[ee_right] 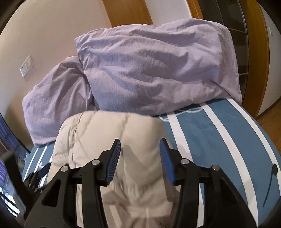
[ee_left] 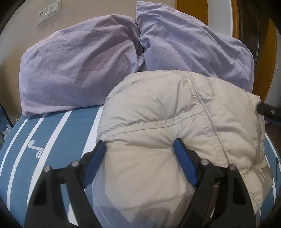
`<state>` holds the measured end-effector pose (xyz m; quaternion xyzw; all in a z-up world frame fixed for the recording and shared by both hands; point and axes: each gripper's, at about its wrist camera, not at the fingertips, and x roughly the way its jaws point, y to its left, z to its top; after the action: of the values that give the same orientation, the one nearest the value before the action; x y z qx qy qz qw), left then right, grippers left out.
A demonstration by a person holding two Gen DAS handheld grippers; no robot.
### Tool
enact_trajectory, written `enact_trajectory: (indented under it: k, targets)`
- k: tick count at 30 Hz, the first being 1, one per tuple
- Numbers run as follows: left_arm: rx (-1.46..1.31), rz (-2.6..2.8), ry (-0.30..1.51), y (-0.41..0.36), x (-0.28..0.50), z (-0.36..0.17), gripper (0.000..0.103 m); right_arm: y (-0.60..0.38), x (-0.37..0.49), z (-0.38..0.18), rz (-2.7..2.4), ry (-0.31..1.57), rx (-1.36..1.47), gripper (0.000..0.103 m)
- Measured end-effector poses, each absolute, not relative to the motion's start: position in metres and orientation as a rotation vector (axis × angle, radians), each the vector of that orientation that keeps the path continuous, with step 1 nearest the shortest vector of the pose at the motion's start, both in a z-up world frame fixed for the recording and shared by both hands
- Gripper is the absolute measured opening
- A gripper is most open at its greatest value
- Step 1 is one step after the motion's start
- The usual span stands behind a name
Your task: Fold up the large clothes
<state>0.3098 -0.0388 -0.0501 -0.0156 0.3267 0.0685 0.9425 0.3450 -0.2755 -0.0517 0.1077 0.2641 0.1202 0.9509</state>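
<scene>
Beige puffer jacket bunched on the blue-striped bed, w/ two lilac pillows at 12 o'clock behind it. Left gripper wide open, jaws straddling a puffy fold. Right gripper open too, over the jacket, gripping nothing.

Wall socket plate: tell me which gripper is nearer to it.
Left. The left gripper works the jacket on the wall socket plate's side; the right gripper sits farther away.
</scene>
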Motion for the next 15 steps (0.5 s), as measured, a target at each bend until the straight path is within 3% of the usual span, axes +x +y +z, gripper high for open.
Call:
enact_trajectory:
  k: [6,15]
  targets:
    - [-0.040,0.127,0.660,-0.037,0.310,-0.051,0.080,-0.261,0.355,-0.047,0.201,0.487,0.168,0.049]
    - [-0.085,0.053,0.638,-0.034,0.306,-0.041,0.083,-0.253,0.388,-0.102,0.108,0.602,0.096,0.048]
